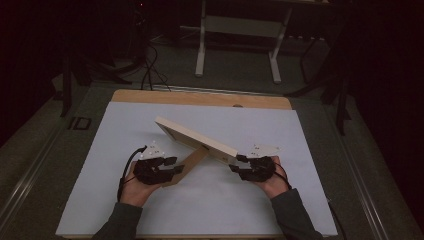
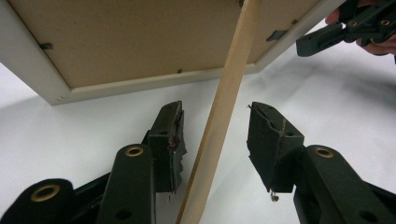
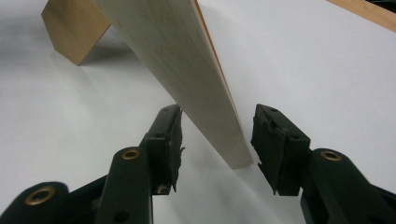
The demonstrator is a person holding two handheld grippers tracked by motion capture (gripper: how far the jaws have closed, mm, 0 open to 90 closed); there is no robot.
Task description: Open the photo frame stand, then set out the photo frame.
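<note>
Left fingers (image 2: 170, 140) open astride the stand (image 2: 219, 130), no squeeze; right fingers (image 3: 170, 140) open astride the frame (image 3: 187, 70) corner, its edge running straight ahead.

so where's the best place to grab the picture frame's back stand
Grip the back stand near its free lower end, from the person's side. It is a thin flat strip leaning away from the picture frame, so the left gripper can straddle its faces; its jaws stand open around it.
</note>
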